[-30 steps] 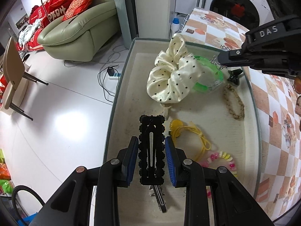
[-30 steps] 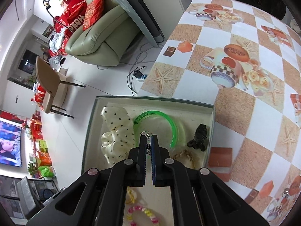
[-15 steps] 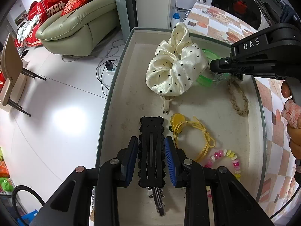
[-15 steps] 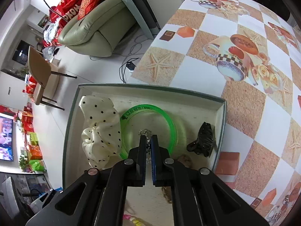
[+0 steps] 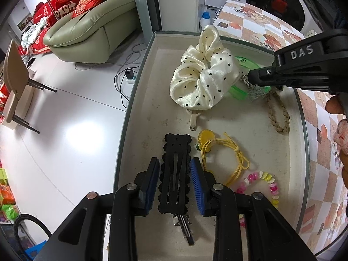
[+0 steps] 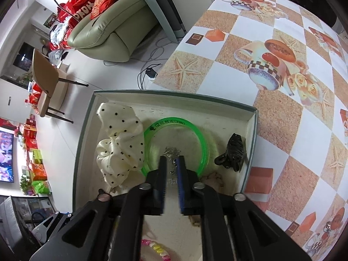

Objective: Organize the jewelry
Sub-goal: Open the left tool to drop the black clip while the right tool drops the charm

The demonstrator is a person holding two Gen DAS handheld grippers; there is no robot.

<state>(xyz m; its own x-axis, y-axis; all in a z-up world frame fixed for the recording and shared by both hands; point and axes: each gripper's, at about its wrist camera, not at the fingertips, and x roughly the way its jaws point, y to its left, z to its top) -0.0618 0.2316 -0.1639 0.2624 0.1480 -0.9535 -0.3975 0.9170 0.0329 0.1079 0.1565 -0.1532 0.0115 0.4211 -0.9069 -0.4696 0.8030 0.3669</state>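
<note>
A shallow grey-rimmed tray (image 5: 130, 100) holds the jewelry. My left gripper (image 5: 175, 165) is shut on a black scalloped hair clip (image 5: 175, 174) and holds it over the tray's near left part. My right gripper (image 6: 171, 163) has its jaws slightly apart over a silver chain (image 6: 173, 152) that lies inside the green bangle (image 6: 202, 141). The right gripper also shows in the left wrist view (image 5: 252, 78). A cream polka-dot scrunchie (image 5: 202, 80) lies beside the bangle.
In the tray lie a braided tan band (image 5: 278, 117), a yellow hair tie (image 5: 219, 152), a pink and yellow bead bracelet (image 5: 261, 182) and a black claw clip (image 6: 232, 152). The tray sits on a patterned tablecloth (image 6: 282, 87) at the table's edge, above the white floor.
My right gripper lowered into the green bangle and its jaws parted, leaving the silver chain lying in the tray. My left gripper kept hold of the black clip.
</note>
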